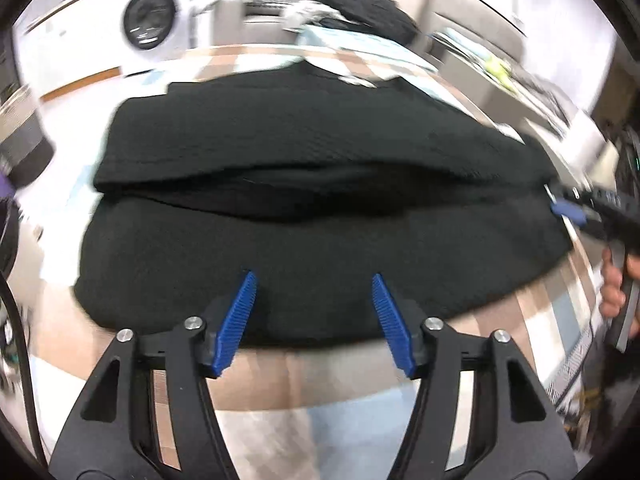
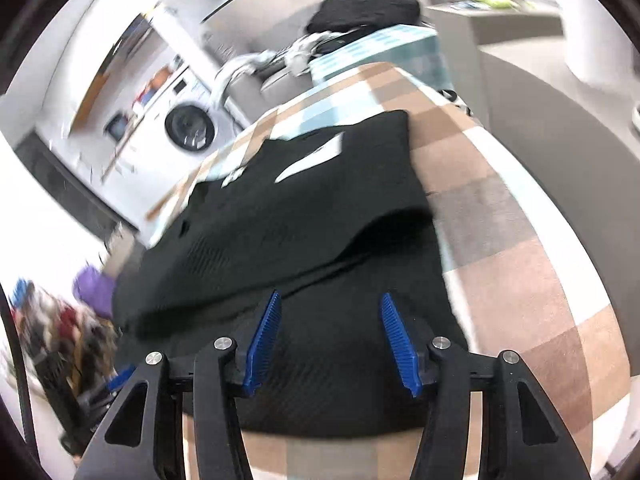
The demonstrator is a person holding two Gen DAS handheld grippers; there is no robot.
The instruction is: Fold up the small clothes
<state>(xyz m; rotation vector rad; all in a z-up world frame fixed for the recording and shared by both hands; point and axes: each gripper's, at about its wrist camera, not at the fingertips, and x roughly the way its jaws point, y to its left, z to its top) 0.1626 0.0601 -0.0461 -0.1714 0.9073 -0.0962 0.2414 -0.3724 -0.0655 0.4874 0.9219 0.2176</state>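
Currently the left hand-held gripper (image 1: 314, 322) and right hand-held gripper (image 2: 330, 342) hover with jaws apart, holding nothing, over the near edge of the black garment (image 1: 320, 200). It lies half-folded on the checked worktop (image 2: 520, 280), presumably awaiting the next fold.

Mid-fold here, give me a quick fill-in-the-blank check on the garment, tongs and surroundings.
1. The garment on the checked cloth is ____ in colour.
2. Both the left tongs and the right tongs are ____.
3. The pads on the tongs are ____.
4. The white appliance with a round door in the background is a ____ machine.

Missing words: black; open; blue; washing
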